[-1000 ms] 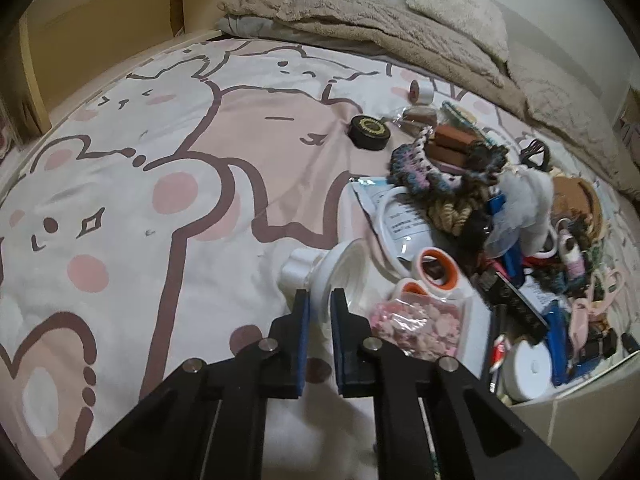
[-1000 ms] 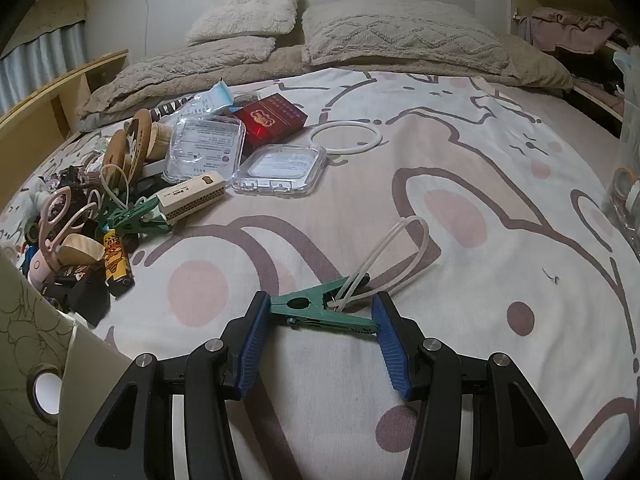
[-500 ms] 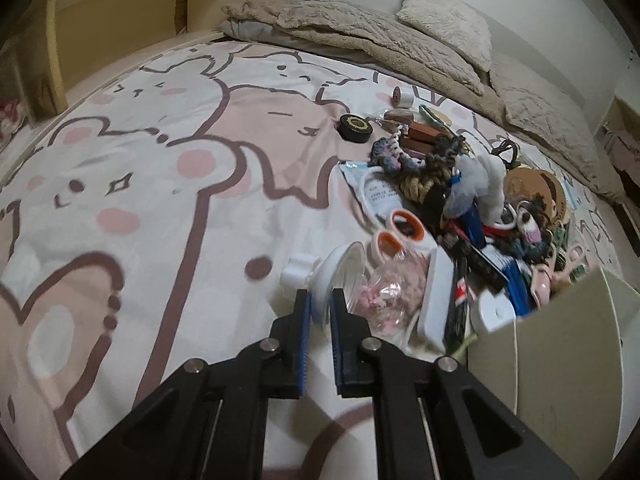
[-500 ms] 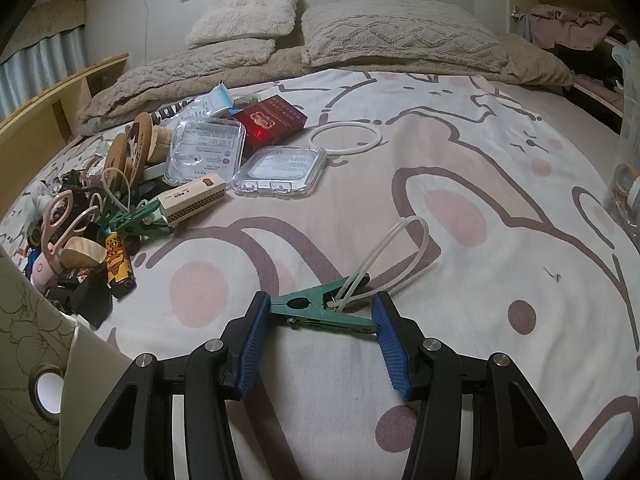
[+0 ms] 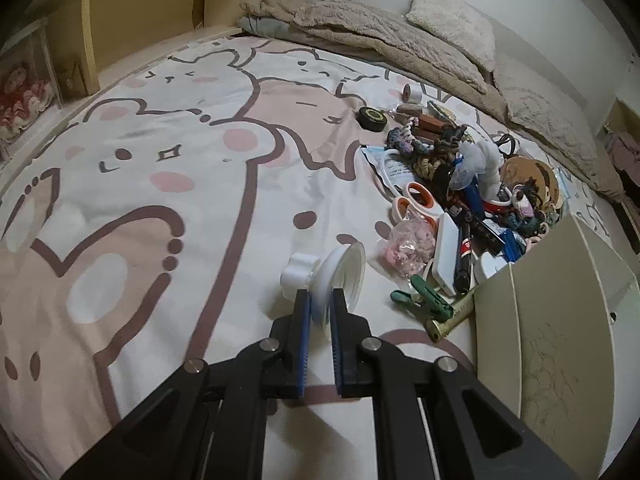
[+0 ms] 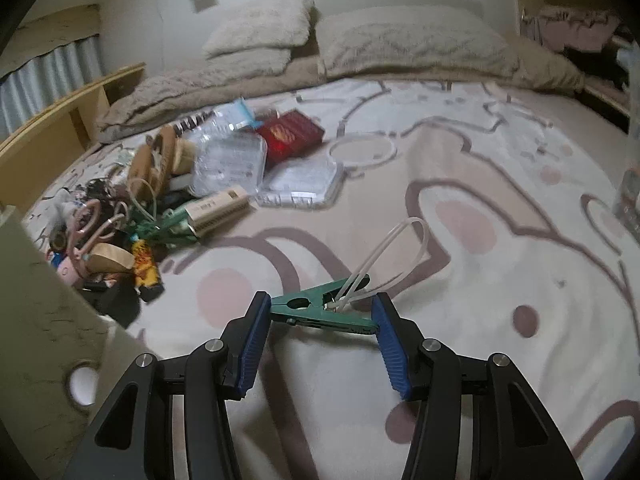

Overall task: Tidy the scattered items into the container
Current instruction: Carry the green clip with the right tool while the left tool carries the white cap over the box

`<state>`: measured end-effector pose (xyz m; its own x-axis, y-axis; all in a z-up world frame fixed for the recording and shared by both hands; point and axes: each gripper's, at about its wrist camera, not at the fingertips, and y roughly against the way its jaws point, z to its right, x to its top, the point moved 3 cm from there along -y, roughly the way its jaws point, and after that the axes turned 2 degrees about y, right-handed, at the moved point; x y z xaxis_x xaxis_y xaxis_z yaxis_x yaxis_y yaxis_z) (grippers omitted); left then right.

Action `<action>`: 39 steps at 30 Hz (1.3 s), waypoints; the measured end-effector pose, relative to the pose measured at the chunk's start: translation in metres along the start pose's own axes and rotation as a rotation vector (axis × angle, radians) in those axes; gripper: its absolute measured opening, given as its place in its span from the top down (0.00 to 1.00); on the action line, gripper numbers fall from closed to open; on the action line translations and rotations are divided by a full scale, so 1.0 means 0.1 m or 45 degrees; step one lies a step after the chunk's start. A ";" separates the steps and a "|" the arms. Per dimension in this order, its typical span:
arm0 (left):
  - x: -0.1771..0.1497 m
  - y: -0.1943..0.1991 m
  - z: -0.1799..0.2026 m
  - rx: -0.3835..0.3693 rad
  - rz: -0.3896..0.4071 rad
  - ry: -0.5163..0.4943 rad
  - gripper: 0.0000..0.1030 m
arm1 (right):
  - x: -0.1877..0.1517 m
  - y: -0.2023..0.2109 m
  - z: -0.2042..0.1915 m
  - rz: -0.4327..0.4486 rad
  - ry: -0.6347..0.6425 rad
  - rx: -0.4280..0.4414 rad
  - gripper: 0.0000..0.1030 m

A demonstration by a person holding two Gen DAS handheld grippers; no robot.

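The left gripper (image 5: 320, 308) was clamped on the thin rim of a white suction cup (image 5: 336, 272), light and probably slick, held above the bedspread (image 5: 160, 200) near the beige container (image 5: 560, 320). The right gripper (image 6: 320, 316), angled down, pinched a stiff green clip (image 6: 320, 312) end to end.

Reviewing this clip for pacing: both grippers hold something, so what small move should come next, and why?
Probably carry the left gripper on toward the beige container and release there. It is shut on the suction cup, clear of the bedsheet, and the container's wall stands just to its right.
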<state>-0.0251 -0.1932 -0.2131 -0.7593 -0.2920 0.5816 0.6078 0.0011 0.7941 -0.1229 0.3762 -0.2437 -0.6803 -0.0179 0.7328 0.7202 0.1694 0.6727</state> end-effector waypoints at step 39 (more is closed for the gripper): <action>0.32 1.75 0.65 -0.302 0.347 -0.187 0.90 | 0.30 1.84 -0.41 0.193 -0.091 0.394 0.49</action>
<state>0.0418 -0.1401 -0.0444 -0.5775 -0.1713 0.7982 0.8155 -0.1668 0.5542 -0.0048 0.3666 -0.0938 -0.5843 0.0973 0.8057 0.7458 0.4559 0.4858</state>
